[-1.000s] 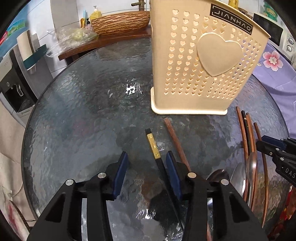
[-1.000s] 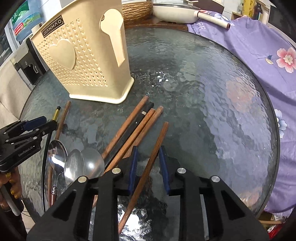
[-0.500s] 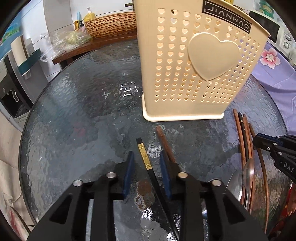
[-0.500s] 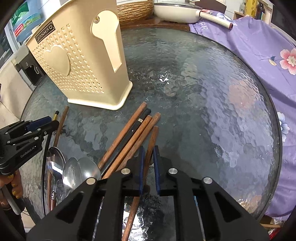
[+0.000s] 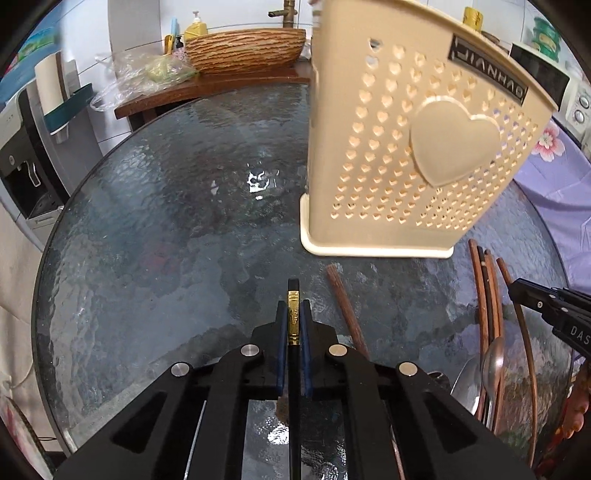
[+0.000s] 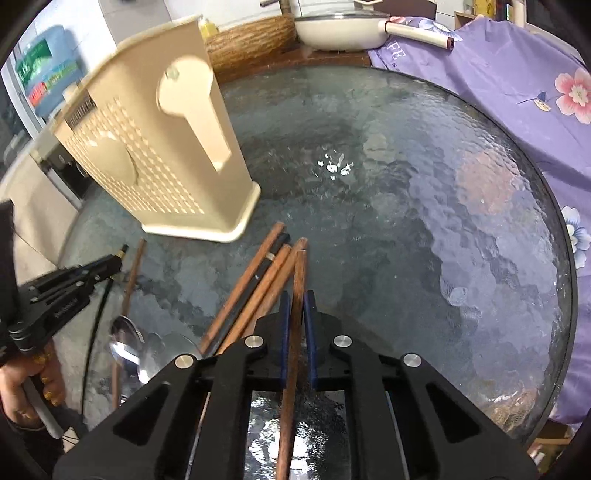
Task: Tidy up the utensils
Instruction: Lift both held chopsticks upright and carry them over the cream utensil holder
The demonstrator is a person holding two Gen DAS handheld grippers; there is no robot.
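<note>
My left gripper (image 5: 294, 308) is shut on a black chopstick with a gold band (image 5: 293, 286), whose tip sticks out past the pads. My right gripper (image 6: 297, 297) has its jaws closing on a brown wooden chopstick (image 6: 300, 266), with the pads against its sides. Several more chopsticks (image 6: 255, 280) lie fanned just left of it, next to metal spoons (image 6: 125, 339). One loose brown chopstick (image 5: 345, 310) lies right of the left gripper. The beige heart-pattern utensil holder (image 5: 406, 147) stands upright beyond both grippers.
Everything rests on a round textured glass table (image 5: 166, 221). Behind it are a wicker basket (image 5: 243, 48) on a wooden shelf and a white pan (image 6: 340, 26). A purple flowered cloth (image 6: 517, 85) borders the table's right side. A person's hand (image 6: 26, 387) holds the left gripper.
Both grippers went from open to closed: the left one onto the black chopstick, the right one onto the brown chopstick, which swung in line with its fingers.
</note>
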